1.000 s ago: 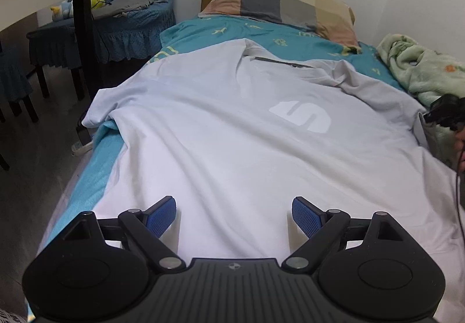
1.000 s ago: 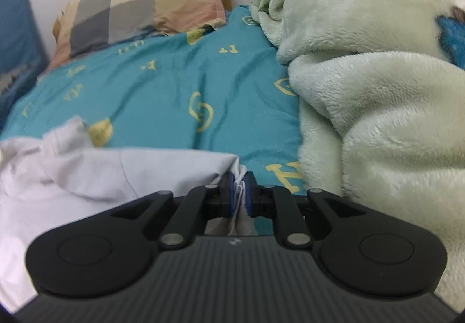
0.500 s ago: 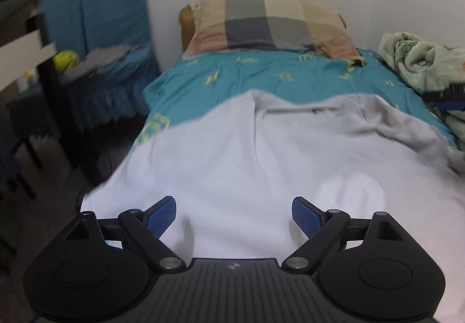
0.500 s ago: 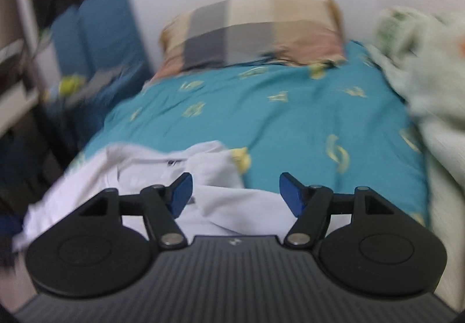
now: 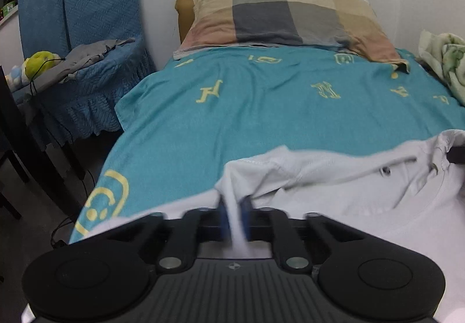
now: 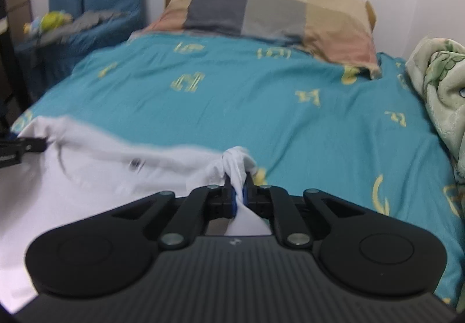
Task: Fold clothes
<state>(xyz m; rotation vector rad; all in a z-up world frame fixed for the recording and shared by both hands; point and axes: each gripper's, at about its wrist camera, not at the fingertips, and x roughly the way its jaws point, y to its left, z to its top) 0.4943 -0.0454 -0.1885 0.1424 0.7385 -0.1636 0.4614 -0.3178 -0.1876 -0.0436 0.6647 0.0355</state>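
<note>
I note left gripper (image 5: 232,218) and right gripper (image 6: 238,195) each clamped on white cotton T-shirt (image 5: 334,177) shoulder, stretching collar edge for fold on teal patterned bedsheet (image 5: 261,111).

Dim flat indoor light, motion blur, fisheye bending at edges

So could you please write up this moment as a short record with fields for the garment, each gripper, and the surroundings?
garment: white T-shirt, lying on the teal bedsheet, collar end toward the pillow
left gripper: shut on a bunched fold of the T-shirt at its left shoulder
right gripper: shut on a bunched fold at the right shoulder
head of bed: checked pillow
right of bed: pale green blanket
left of bed: blue-covered chair with grey cloth and a yellow toy on the seat
</note>
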